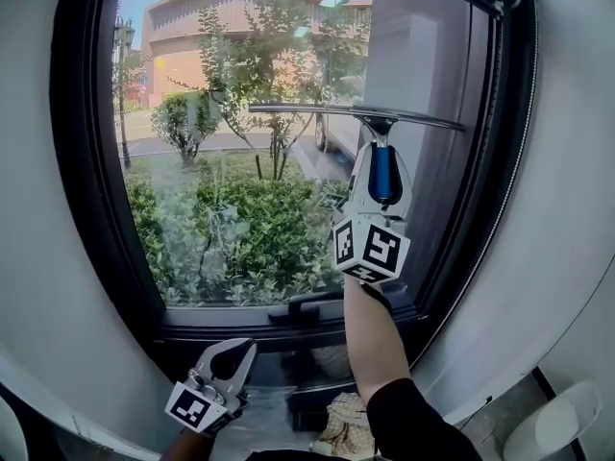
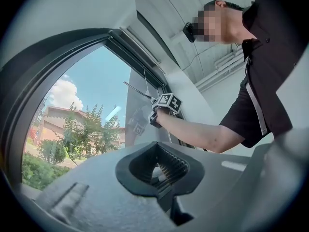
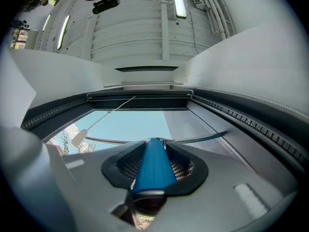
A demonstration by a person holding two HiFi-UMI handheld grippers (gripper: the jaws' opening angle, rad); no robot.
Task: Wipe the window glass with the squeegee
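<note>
The squeegee has a blue handle (image 1: 381, 175) and a long thin blade (image 1: 327, 111) that lies level across the upper right of the window glass (image 1: 231, 171). My right gripper (image 1: 381, 159) is shut on the handle and held up in front of the pane. In the right gripper view the blue handle (image 3: 153, 164) fills the right gripper (image 3: 153, 159), with the blade (image 3: 200, 139) beyond it. My left gripper (image 1: 231, 358) hangs low below the sill, open and empty. The left gripper (image 2: 157, 166) holds nothing in its own view, which also shows the right gripper's marker cube (image 2: 168, 102).
A dark window frame (image 1: 485, 209) surrounds the pane, with a dark latch handle (image 1: 307, 303) on its bottom rail. White wall curves round both sides. A crumpled cloth (image 1: 344, 421) lies below. A blind cord with a white pull (image 3: 78, 137) hangs near the top.
</note>
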